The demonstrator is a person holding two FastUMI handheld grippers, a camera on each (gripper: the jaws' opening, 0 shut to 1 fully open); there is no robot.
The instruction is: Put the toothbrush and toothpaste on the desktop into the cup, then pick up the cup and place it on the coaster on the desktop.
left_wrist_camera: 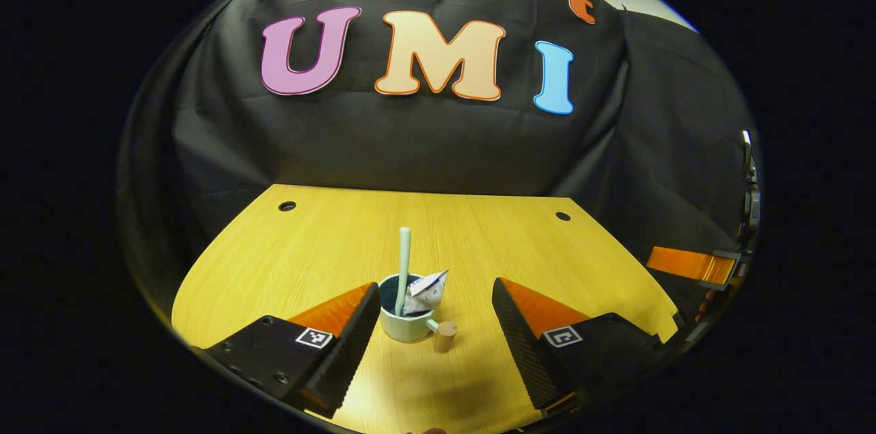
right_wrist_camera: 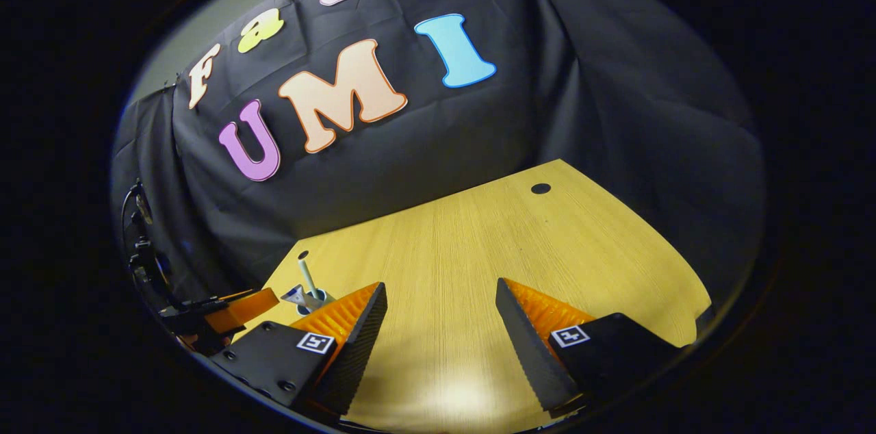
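- The wide yellow wooden desktop (left_wrist_camera: 328, 242) is smooth and flat, with small dark round holes near its far edge; a cup will probably slide on it easily if pushed. Black cloth hangs behind it as the booth's wall.
- The left gripper (left_wrist_camera: 436, 324) hangs low over the desktop with its two fingers spread wide, holding nothing; the cup stands between them, slightly nearer the left finger, and neither finger touches it.
- The right gripper (right_wrist_camera: 441, 324) is also spread wide and empty, over bare wood, well apart from the cup.
- The pale green ceramic cup (left_wrist_camera: 408, 324) stands upright near the front middle of the desktop. It looks stiff, glazed and perhaps slippery, and it can break if dropped. I think the round body is the best place to take hold, below the rim.
- The small round wooden knob of the cup's handle (left_wrist_camera: 445, 335) points to the right and could obstruct a finger.
- The pale green plastic toothbrush (left_wrist_camera: 404, 259) stands in the cup, light and tall; it may tip if the cup tilts.
- The crumpled white toothpaste tube (left_wrist_camera: 426, 291) is soft and leans on the rim.
- I cannot find the coaster.
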